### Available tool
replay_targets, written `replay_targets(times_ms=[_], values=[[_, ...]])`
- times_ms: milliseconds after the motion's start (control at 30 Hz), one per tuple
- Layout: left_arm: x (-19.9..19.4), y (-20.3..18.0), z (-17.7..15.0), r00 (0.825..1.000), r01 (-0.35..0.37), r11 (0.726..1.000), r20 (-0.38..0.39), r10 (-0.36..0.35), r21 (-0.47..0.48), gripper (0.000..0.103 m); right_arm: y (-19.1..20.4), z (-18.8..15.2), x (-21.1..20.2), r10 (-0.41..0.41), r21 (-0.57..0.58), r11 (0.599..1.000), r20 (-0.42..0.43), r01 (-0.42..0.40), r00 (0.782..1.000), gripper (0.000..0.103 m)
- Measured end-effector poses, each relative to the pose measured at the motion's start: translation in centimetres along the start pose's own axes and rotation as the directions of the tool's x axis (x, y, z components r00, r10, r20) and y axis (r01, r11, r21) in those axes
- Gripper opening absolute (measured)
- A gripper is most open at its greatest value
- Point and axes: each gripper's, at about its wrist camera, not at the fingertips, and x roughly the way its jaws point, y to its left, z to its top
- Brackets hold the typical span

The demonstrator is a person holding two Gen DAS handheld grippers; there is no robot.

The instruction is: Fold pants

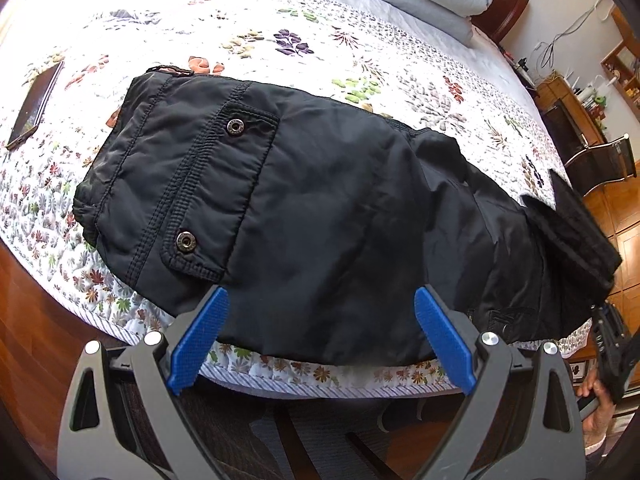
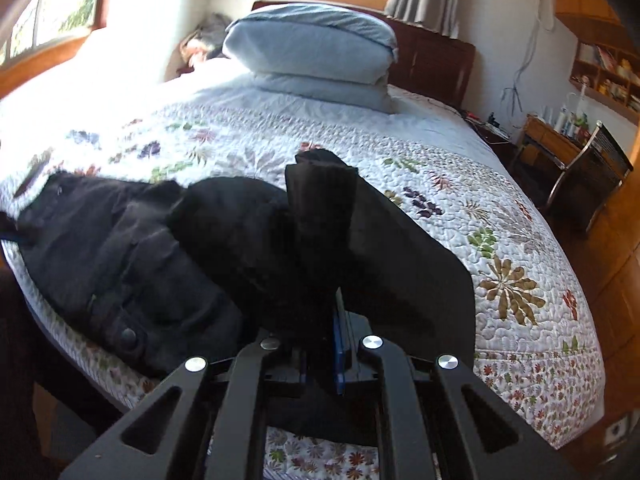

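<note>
Blue pads (image 1: 200, 332) of the left claw (image 1: 320, 300) stand wide apart over black pants (image 1: 280, 200) on the bed (image 1: 360, 48). Right claw (image 2: 340, 312) pinches a pants leg tight.

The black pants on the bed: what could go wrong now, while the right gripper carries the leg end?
1. The right gripper is shut on only a small part of the cuff; the slippery fabric could slide out mid-fold.
2. The left gripper is open and pins nothing, so the black pants may drag across the quilt.
3. They lie near the bed edge and could slide off.
</note>
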Motion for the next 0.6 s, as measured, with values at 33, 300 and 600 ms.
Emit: replay_targets(times_ms=[33, 300, 600], values=[[-0.1, 0.1, 0.0, 1.000, 0.002, 1.000, 0.005, -0.002, -0.002, 0.094, 1.2, -0.3, 0.5, -0.011, -0.045, 0.999, -0.018, 0.010, 1.000, 0.009], [-0.2, 1.1, -0.2, 0.999, 0.032, 0.999, 0.006, -0.032, -0.039, 0.094, 5.2, -2.4, 1.7, -0.057, -0.226, 0.973, -0.079, 0.038, 0.995, 0.032], [0.3, 1.8, -0.5, 0.998, 0.064, 0.995, -0.002, -0.065, -0.080, 0.094, 3.3, -1.7, -4.0, 0.188, -0.054, 0.981, 0.073, -0.184, 0.979, 0.045]])
